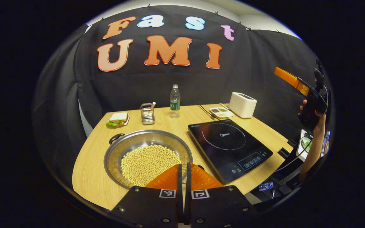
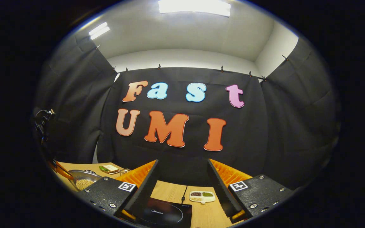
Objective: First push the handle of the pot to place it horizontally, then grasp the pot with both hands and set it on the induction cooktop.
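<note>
Jaws together on the left gripper, apart on the right gripper; one steel pot of pale beans beside one black induction cooktop.

Sandwich, bottle, toaster.

A silver pot holds pale yellow beans. The cooktop is glossy black with a white ring. The table is light woodgrain; the toaster is white.
</note>
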{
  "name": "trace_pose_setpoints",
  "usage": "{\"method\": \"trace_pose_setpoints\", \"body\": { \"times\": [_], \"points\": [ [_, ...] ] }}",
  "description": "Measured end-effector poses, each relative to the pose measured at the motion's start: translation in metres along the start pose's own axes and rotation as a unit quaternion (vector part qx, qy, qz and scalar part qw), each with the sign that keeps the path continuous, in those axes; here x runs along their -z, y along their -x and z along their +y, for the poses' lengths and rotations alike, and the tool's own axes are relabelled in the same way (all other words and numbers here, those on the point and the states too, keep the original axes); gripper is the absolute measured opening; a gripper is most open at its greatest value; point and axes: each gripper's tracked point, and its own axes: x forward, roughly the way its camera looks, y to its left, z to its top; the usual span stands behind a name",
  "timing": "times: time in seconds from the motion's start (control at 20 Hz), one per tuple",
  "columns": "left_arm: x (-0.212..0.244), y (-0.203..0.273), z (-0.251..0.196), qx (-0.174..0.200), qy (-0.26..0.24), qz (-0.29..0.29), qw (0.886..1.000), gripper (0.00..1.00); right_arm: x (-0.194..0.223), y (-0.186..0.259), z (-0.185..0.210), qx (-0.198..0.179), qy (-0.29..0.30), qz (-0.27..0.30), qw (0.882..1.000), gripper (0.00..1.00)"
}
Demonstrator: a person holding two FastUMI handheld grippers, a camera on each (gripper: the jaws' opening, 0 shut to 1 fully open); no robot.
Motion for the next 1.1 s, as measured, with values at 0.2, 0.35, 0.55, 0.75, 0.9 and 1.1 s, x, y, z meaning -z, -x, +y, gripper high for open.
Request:
{"method": "trace_pose_setpoints", "body": {
  "times": [0.2,0.35,0.55,0.75,0.9,1.1],
  "points": [
    [0.035,-0.005,-0.006,0.018,-0.001,0.056,0.998,0.03,0.025,-0.001,0.003,0.004,-0.008,0.026,1.000,0.92],
    [0.058,-0.009,-0.004,0.022,-0.012,0.091,0.996,0.03,0.040,0.002,0.001,0.005,-0.016,0.040,0.999,0.92],
    [0.088,-0.019,0.002,0.011,-0.011,0.144,0.989,0.03,0.055,0.006,-0.008,0.016,-0.005,0.053,0.998,0.93],
    [0.099,-0.031,0.003,0.005,-0.023,0.184,0.983,0.03,0.064,0.009,-0.013,0.018,0.004,0.059,0.998,0.93],
    [0.100,-0.041,-0.003,0.010,-0.029,0.203,0.979,0.03,0.074,0.013,-0.019,0.023,0.008,0.066,0.997,0.93],
    [0.102,-0.054,-0.008,0.015,-0.026,0.225,0.974,0.03,0.092,0.020,-0.024,0.022,0.003,0.088,0.996,0.93]
  ]
}}
